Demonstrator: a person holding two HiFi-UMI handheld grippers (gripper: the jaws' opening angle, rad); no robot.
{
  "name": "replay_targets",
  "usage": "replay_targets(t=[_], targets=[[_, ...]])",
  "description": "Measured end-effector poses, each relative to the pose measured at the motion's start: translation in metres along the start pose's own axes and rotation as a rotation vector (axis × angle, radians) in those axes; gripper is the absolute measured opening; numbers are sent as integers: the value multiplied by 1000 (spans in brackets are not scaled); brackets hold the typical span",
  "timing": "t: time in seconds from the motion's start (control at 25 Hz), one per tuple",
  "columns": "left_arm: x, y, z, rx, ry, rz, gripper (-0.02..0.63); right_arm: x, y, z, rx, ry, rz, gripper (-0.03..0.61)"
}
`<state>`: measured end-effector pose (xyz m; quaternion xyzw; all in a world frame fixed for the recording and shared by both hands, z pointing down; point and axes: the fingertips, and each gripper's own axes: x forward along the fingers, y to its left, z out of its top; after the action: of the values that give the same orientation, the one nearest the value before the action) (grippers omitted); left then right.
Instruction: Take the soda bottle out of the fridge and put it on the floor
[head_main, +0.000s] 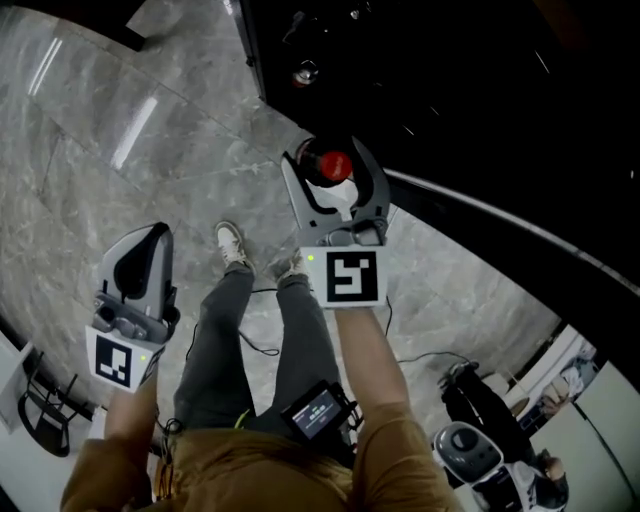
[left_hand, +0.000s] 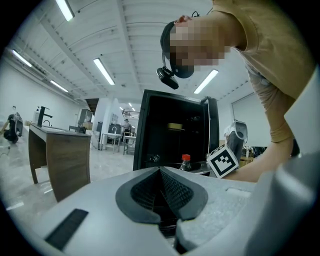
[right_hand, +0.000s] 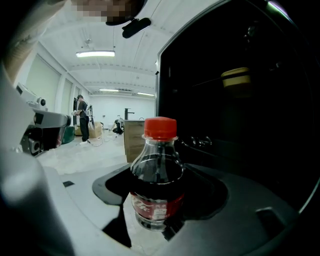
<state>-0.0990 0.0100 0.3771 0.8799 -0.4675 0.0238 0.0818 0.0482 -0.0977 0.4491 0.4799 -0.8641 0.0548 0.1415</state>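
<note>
Right claw: the right gripper (right_hand: 159, 202) is clenched on the soda bottle (right_hand: 156, 170), one jaw against each side at the red label.
Left claw: the left gripper (left_hand: 161, 196) has its jaws closed together with nothing between them.
Right arm: stretched forward towards the fridge (head_main: 450, 90), with the marker cube facing up.
Left arm: held low at the person's left side over the grey marble floor (head_main: 120, 130), well apart from the bottle.
Bottle's look: upright, clear plastic, dark drink, red cap.
Bottle's place: at the open front of the black fridge, just beside its edge; its base is hidden by the jaws.
</note>
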Motion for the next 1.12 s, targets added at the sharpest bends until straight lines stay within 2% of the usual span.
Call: replay_targets(t=[0.16,0.4,0.68,0.84,1.12], targets=[[3,-1,-39,-31,16,-8,2,9,12,-37,-18,15,39,296],[19,9,-104,16,55,-18,2,31,27,-106,-63,66,106,296],[41,20,-170,41,50,-31,2,60,32,-169,-101,94,149,296],[55,34,-202,59,42,-34,2,80,32,-203,-128,106,169,296],[71,50,-238,89,23,-69,2,99,41,-250,-188,137,207,296]])
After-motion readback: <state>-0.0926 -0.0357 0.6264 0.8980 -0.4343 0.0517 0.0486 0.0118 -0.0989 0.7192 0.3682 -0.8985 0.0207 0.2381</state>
